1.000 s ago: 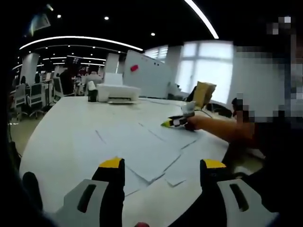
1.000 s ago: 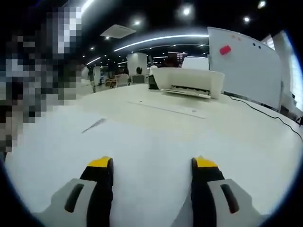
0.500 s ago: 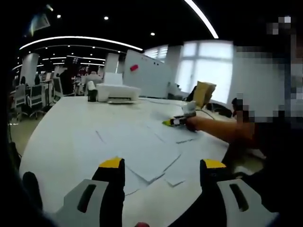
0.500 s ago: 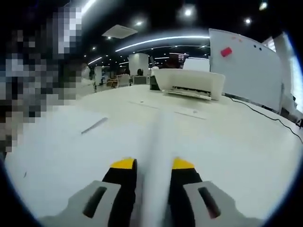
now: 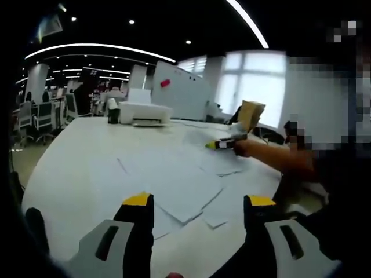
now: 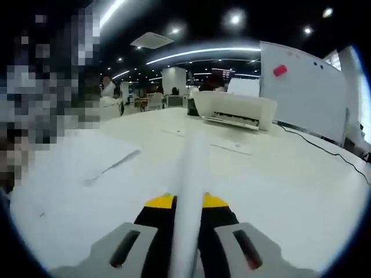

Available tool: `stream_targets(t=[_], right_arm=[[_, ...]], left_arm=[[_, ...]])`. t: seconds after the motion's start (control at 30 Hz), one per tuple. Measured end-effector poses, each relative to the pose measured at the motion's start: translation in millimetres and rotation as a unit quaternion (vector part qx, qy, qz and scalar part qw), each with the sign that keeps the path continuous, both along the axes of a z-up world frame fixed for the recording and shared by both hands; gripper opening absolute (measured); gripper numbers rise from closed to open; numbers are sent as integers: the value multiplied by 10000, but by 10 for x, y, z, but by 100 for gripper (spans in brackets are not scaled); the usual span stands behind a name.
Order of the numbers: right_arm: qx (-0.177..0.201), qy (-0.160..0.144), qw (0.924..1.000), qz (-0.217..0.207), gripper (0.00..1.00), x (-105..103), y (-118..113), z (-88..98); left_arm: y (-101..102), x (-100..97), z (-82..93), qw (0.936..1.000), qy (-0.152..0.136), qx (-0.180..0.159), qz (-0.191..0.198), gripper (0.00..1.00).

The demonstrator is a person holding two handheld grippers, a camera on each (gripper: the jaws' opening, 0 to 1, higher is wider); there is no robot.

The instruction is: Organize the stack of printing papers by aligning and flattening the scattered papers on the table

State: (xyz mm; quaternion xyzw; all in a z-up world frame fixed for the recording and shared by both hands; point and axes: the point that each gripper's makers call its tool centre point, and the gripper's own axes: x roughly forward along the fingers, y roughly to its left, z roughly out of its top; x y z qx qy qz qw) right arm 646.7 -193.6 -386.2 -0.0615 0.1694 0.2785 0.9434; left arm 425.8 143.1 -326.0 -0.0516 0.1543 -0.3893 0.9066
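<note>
Our right gripper (image 6: 188, 201) has its yellow-tipped jaws pressed together on a sheet (image 6: 191, 174), which we see edge-on as a pale strip rising from between the tips toward the printer (image 6: 235, 108). In the left gripper view that same gripper (image 5: 222, 143) shows at the far right of the table, held in a hand (image 5: 242, 148), with the pinched sheet lifted off the surface.

Our left gripper (image 5: 196, 201) has its jaws spread wide, gripping nothing, and hovers above the near edge of the table (image 5: 69, 174). Just beyond its tips lie the papers (image 5: 174, 179), a loose overlapping scatter of white sheets spread across the middle of the table, corners pointing different ways, reaching toward the right gripper.

In the right gripper view another sheet (image 6: 87, 162) lies to the left of our jaws, its near corner slightly raised. A flat paper (image 6: 211, 141) rests in front of the printer, and a dark cable (image 6: 316, 145) runs along the table on the right.

Behind the printer stands a whiteboard (image 5: 179, 90) with a red eraser (image 5: 164, 83) stuck to it. A brown bag (image 5: 250, 114) sits beyond the hand, near the bright windows (image 5: 255, 87). Office chairs (image 5: 35, 119) and desks fill the room at far left under curved ceiling lights (image 5: 98, 47).
</note>
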Motion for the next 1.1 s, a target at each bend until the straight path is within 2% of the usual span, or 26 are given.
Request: stream_targets(t=[0.1,0.23,0.47,0.9,1.1], right_arm=[[74,-143,9999,-27,8,-83,-11,126],[120,-329,9994,3,9,28,-96,251],[327,-508,9982,34,9,-96,-138,515],[460,-907,9940,403,9,-241,-71,867],[572,-1131,9907,497,9,-382,-8,1041]], left_arm=[[-10,3,-10,10000,-23,-10,-11,63],[-38,-3,-28,10000,-20,-19,-57,62],[-56,15,-16,9999,-119,-35,-33,61],[-110,43,-61,9999,-105,-48,-78,61],[-140,19,-19,9998,-162,-52,-136,61]])
